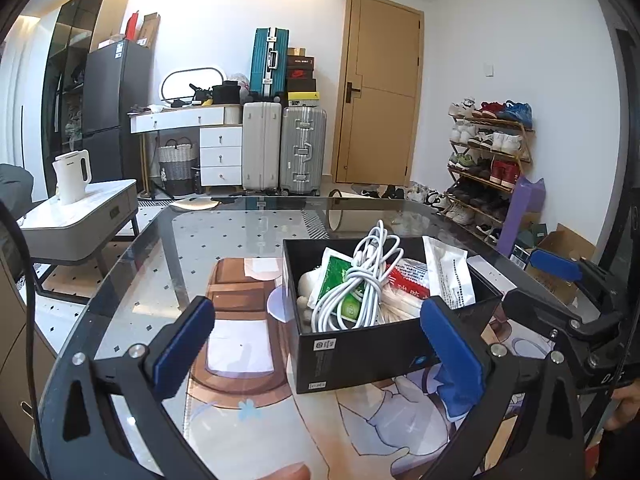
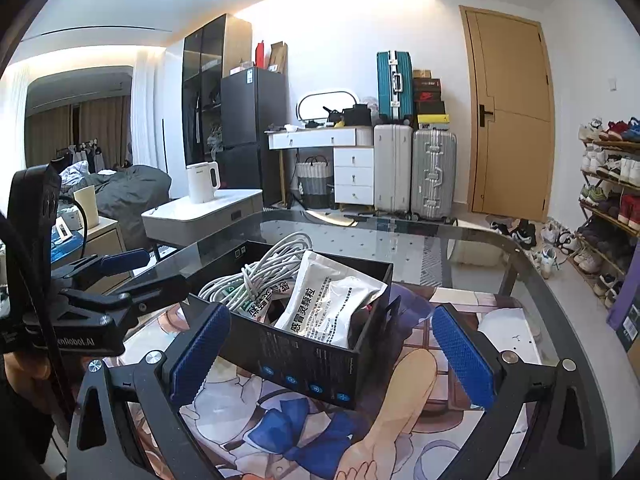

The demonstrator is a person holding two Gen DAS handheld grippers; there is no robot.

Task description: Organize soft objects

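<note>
A black box (image 1: 360, 354) stands on the printed mat on the glass table. It holds a coiled white cable (image 1: 362, 284), a green sachet (image 1: 335, 276), a red packet (image 1: 410, 280) and white sachets (image 1: 450, 272). My left gripper (image 1: 320, 348) is open and empty, just in front of the box's near left side. In the right wrist view the box (image 2: 304, 364) sits between the open fingers of my right gripper (image 2: 332, 356), with white sachets (image 2: 328, 308) and the cable (image 2: 260, 272) inside. The right gripper holds nothing.
The printed mat (image 1: 248, 360) covers the near part of the glass table (image 1: 224, 232). A low side table with a white kettle (image 1: 72, 176) stands left. Suitcases (image 1: 284, 148), a door and a shoe rack (image 1: 488, 160) line the far wall.
</note>
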